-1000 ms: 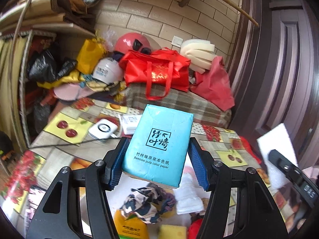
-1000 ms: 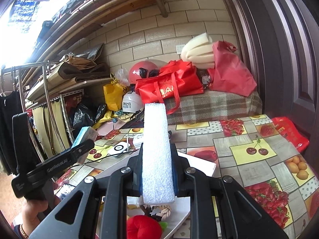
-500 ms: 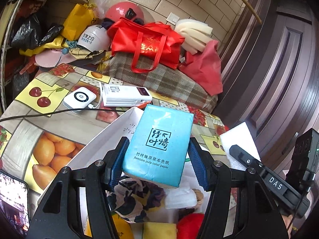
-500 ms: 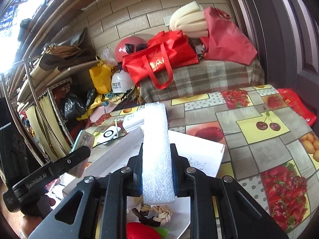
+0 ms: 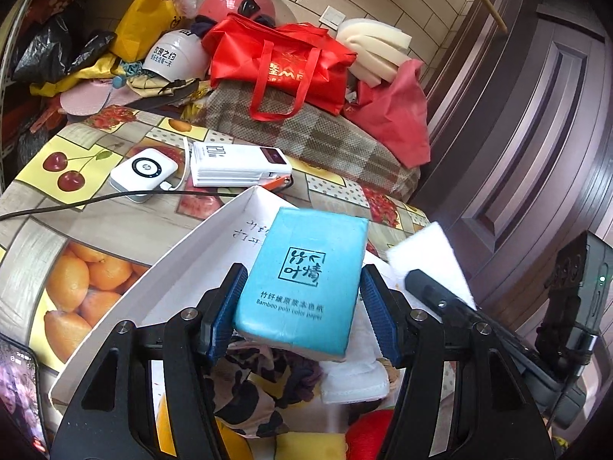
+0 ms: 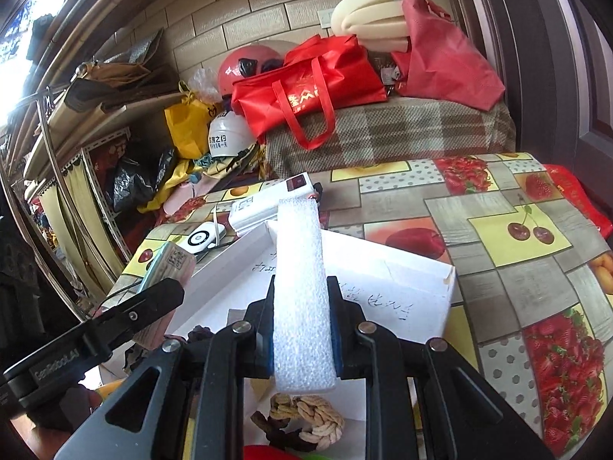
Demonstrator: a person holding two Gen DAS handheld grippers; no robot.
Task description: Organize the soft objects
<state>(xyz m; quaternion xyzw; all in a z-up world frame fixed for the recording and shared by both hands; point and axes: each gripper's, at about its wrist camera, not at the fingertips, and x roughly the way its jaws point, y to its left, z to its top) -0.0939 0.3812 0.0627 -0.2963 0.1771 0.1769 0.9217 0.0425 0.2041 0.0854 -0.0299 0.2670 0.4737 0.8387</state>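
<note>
Blue pads on your left gripper (image 5: 300, 312) are pressing both long sides of a turquoise tissue pack (image 5: 302, 283), jaws standing about halfway apart with the pack filling the gap. You are holding it tilted over the white box (image 5: 214, 230), above the near end where a patterned cloth (image 5: 253, 387) and a folded white cloth (image 5: 354, 379) are lying (a yellow sponge (image 5: 310, 446) and something red are showing at the bottom edge too).

Your right gripper (image 6: 302, 329) is squeezing a white foam strip (image 6: 300, 287), jaws nearly together and the foam standing upright between the pads. It is hanging over the white box as well, above a braided rope knot (image 6: 306, 418) that is lying on the box floor.

Beyond the white box's far corner, a white power bank (image 5: 239, 163) and a small white charger (image 5: 145, 170) are resting on the fruit-print tablecloth (image 6: 498, 237), just beside each other.
</note>
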